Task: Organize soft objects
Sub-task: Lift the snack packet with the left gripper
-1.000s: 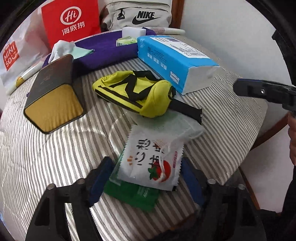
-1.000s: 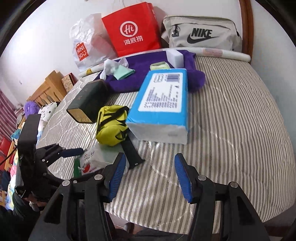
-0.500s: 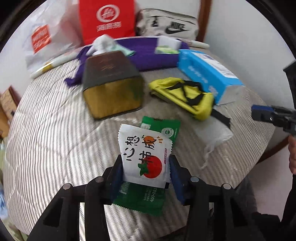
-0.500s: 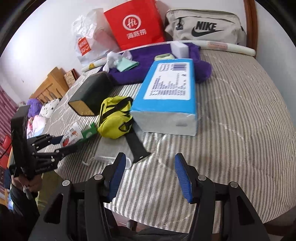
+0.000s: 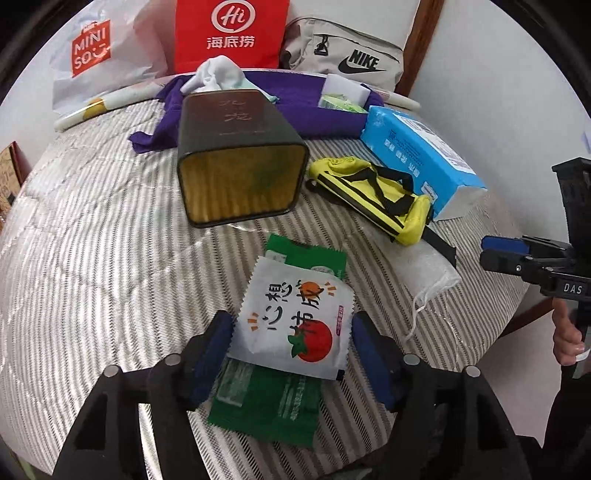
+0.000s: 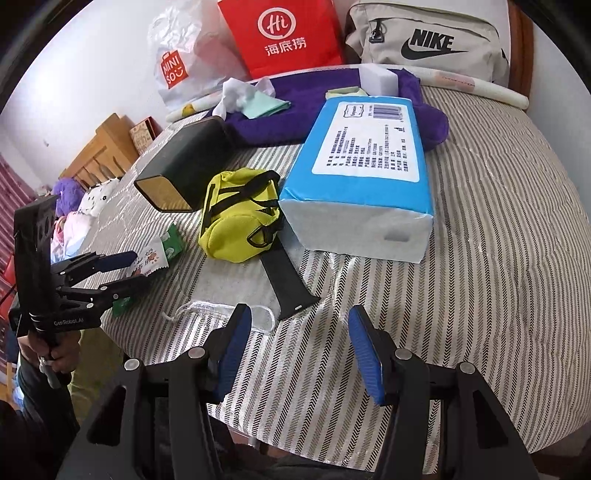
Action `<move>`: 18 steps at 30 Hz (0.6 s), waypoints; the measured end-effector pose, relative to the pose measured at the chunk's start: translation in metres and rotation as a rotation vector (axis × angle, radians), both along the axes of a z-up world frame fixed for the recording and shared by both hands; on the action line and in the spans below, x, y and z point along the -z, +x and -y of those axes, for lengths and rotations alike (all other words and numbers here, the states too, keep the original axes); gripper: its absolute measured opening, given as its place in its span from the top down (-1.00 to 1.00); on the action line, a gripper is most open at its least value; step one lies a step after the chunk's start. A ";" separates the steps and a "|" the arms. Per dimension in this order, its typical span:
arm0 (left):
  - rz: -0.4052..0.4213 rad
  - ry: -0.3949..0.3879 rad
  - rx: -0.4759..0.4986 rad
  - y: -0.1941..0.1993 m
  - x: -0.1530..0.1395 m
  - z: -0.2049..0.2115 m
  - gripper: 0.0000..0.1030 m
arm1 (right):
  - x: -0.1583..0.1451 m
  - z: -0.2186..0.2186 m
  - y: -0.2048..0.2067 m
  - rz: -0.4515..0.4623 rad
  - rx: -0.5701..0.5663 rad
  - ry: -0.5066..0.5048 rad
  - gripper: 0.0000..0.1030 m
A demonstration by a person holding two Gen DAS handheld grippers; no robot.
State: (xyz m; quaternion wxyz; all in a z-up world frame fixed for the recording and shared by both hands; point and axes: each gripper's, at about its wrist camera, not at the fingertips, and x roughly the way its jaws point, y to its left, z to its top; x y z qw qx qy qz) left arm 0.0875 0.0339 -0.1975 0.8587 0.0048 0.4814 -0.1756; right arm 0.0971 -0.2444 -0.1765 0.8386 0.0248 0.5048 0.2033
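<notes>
A white snack packet with a tomato print [image 5: 295,325] lies on a green packet [image 5: 266,402] on the striped bed. My left gripper [image 5: 291,343] straddles the white packet with its jaws opening; narrow gaps show between the pads and the packet's edges. From the right wrist view, the left gripper [image 6: 125,269] is at the bed's left edge with both packets [image 6: 155,258] between its fingers. My right gripper [image 6: 299,350] hangs open over the near bed edge with nothing in it. A white face mask [image 6: 229,310] lies by its left finger.
A yellow pouch [image 5: 373,195] with a black strap, a blue tissue pack [image 5: 417,147] and a dark tin box [image 5: 236,147] lie mid-bed. Purple cloth [image 5: 295,110], a red bag [image 5: 229,33], a white plastic bag [image 5: 92,55] and a grey bag [image 5: 343,55] sit at the back.
My left gripper shut on the two packets and dragged them left, away from the face mask to in front of the tin; its jaws have now parted. The right gripper has barely moved.
</notes>
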 end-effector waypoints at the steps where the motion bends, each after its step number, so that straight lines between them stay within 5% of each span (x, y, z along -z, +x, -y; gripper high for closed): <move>1: 0.010 0.020 -0.002 0.000 0.000 0.002 0.02 | 0.001 0.000 0.000 -0.001 -0.001 -0.001 -0.06; 5: 0.026 0.013 0.003 0.000 -0.005 0.001 0.23 | 0.001 0.000 -0.001 -0.002 -0.002 -0.004 -0.06; 14: -0.009 -0.141 -0.031 0.004 -0.009 -0.019 0.23 | 0.004 -0.016 -0.001 -0.002 -0.052 -0.002 -0.06; 18: -0.021 -0.130 -0.058 0.007 -0.002 -0.019 0.15 | 0.008 -0.026 0.000 -0.012 -0.074 -0.020 -0.06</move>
